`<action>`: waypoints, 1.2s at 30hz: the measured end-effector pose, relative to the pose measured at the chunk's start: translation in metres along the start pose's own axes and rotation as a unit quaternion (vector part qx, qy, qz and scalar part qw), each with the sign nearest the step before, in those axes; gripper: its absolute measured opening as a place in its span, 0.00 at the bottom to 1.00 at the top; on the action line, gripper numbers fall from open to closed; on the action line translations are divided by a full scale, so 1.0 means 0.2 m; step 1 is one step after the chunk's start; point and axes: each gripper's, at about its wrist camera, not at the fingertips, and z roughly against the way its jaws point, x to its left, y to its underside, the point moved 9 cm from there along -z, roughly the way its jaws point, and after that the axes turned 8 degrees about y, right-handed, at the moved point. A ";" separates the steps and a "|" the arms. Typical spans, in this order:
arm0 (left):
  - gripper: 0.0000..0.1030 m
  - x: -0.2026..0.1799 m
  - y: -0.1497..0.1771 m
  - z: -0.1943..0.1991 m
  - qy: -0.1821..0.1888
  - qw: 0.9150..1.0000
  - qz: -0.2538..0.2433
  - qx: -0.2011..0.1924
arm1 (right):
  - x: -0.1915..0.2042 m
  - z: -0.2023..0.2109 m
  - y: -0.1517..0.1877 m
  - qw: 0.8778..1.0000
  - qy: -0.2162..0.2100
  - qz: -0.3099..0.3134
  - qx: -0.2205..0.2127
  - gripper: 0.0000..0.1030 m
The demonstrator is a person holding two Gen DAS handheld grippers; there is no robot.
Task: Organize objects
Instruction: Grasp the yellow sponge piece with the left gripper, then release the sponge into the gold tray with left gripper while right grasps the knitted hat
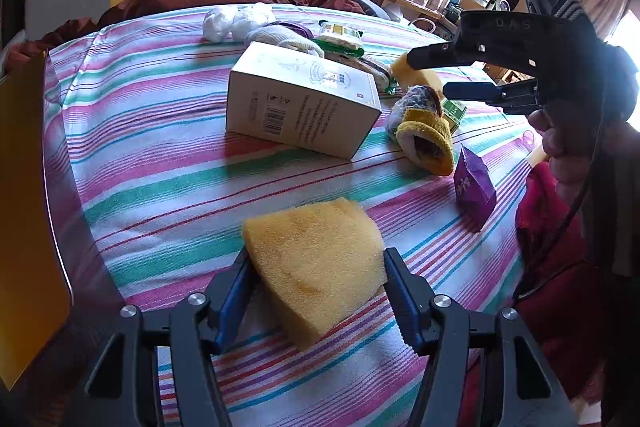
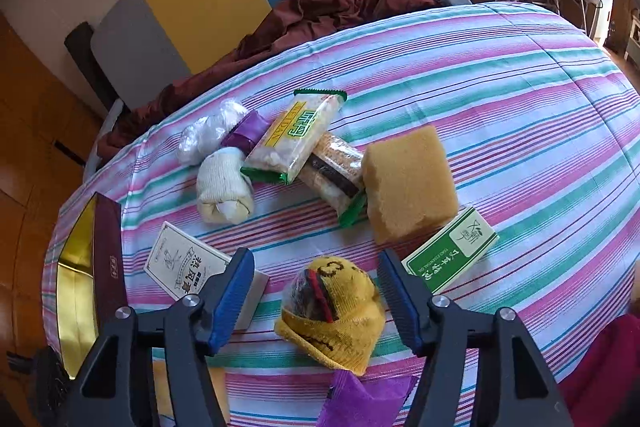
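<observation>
1. Nearest the left wrist camera, the left gripper [image 1: 316, 291] has its jaws pinching a yellow sponge wedge [image 1: 316, 259], one blue pad on each flank; the sponge appears lifted just off the striped tablecloth [image 1: 160, 163], though the view leaves the gap uncertain. Keep the squeeze light, since foam this soft will likely buckle and slip if crushed.

2. The gold-lined box [image 2: 78, 303] sits open at the table's left edge and looks the likeliest place for things to go. Carry the sponge there low and level, going around the white carton [image 1: 300, 99] lying on its side, not over it.

3. The right gripper [image 2: 316, 303] hovers with jaws spread wide, straddling the yellow knit sock roll [image 2: 332, 311] without touching it. Centre on the roll's thick middle before closing, because it is rounded and may squirt sideways.

4. A second sponge block [image 2: 408, 183] and the green box [image 2: 450, 251] lie just beyond the roll, touching or nearly so; descend straight so the right finger does not nudge the green box.

5. The purple packet [image 1: 474, 187] stands near the roll on the near side; keep the wrist clear of it.
</observation>
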 end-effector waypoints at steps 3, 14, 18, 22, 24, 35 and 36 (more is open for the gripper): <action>0.61 0.00 0.00 0.00 -0.005 1.000 -0.009 -0.002 | 0.03 -0.05 0.05 0.999 0.020 0.026 0.022 0.59; 0.57 -0.05 -0.02 0.06 -0.008 1.000 -0.017 -0.018 | 0.00 -0.19 0.15 0.989 0.090 0.088 0.073 0.43; 0.57 -0.08 -0.04 0.15 -0.007 0.999 -0.023 -0.041 | 0.00 -0.19 0.16 0.989 0.092 0.092 0.072 0.43; 0.57 -0.06 -0.07 0.25 -0.016 0.998 -0.014 -0.062 | 0.00 -0.18 0.17 0.989 0.094 0.094 0.070 0.43; 0.57 -0.02 -0.08 0.33 -0.028 0.997 -0.008 -0.075 | 0.00 -0.18 0.17 0.988 0.096 0.096 0.069 0.43; 0.58 0.64 0.05 0.96 -0.180 0.965 0.118 -0.152 | 0.03 -0.17 0.16 0.985 0.112 0.115 0.062 0.43; 0.58 0.70 0.08 0.99 -0.194 0.961 0.126 -0.151 | 0.04 -0.17 0.16 0.985 0.113 0.115 0.061 0.43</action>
